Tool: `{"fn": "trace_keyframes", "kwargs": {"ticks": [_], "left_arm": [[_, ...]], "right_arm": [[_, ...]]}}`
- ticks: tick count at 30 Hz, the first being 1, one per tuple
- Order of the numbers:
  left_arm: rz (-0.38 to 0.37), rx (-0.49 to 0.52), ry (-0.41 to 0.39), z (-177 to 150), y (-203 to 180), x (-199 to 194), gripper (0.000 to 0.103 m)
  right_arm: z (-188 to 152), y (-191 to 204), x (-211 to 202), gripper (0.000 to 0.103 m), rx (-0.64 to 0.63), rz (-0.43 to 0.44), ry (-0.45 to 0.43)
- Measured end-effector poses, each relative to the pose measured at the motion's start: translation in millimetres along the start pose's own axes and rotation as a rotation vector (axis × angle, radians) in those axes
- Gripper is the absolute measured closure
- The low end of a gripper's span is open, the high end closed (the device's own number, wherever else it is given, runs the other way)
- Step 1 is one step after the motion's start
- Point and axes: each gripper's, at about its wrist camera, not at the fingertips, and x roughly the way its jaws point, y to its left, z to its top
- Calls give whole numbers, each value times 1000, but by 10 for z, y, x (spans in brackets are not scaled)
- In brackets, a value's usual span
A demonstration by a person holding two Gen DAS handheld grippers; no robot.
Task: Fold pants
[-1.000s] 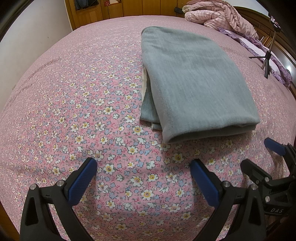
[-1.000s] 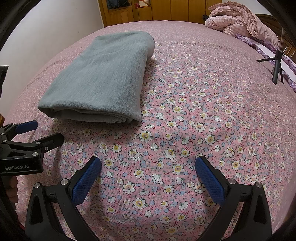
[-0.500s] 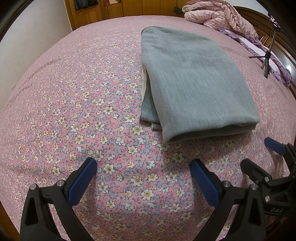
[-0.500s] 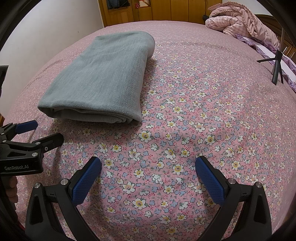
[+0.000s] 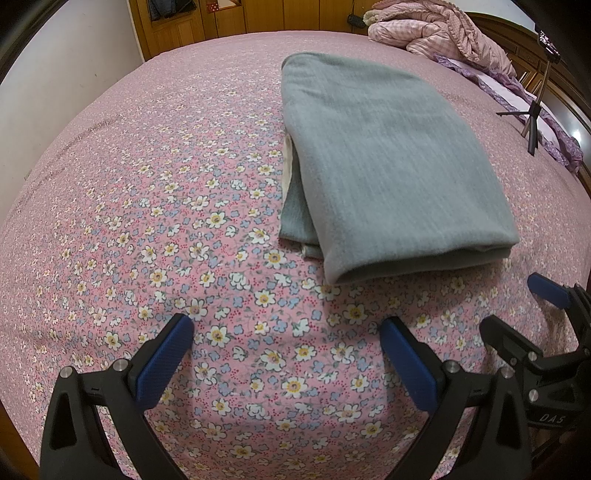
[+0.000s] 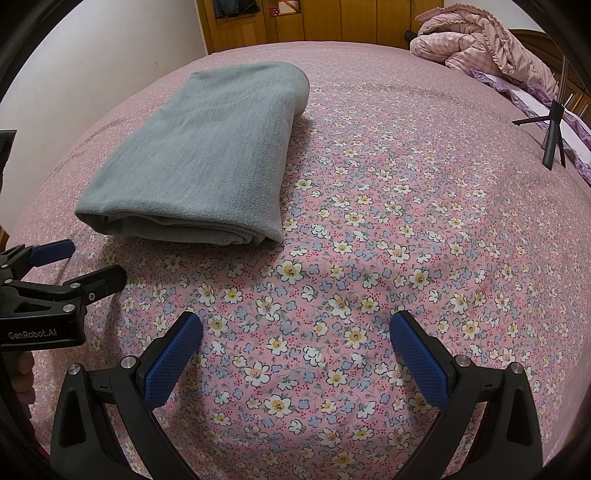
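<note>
The grey pants (image 5: 384,162) lie folded in a neat rectangle on the pink flowered bedspread (image 5: 147,206). They also show in the right wrist view (image 6: 207,162), at the upper left. My left gripper (image 5: 286,336) is open and empty, hovering over the bedspread short of the pants' near edge. My right gripper (image 6: 295,336) is open and empty, to the right of the pants. Each gripper shows at the edge of the other's view: the right one (image 5: 517,314), the left one (image 6: 85,262).
A rumpled pink quilt (image 6: 484,48) lies at the far right of the bed by the headboard. A small black tripod (image 6: 552,133) stands on the bed at the right. Wooden cabinets (image 5: 229,18) line the far wall. A white wall (image 6: 92,59) is at left.
</note>
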Motion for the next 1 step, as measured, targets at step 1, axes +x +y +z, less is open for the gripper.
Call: {"fn": "trace_keyframes", "kwargs": {"ticks": [1], "left_arm": [[0, 0, 0, -1, 0, -1, 0]], "right_arm": [[0, -4, 0, 0, 0, 0, 0]]}}
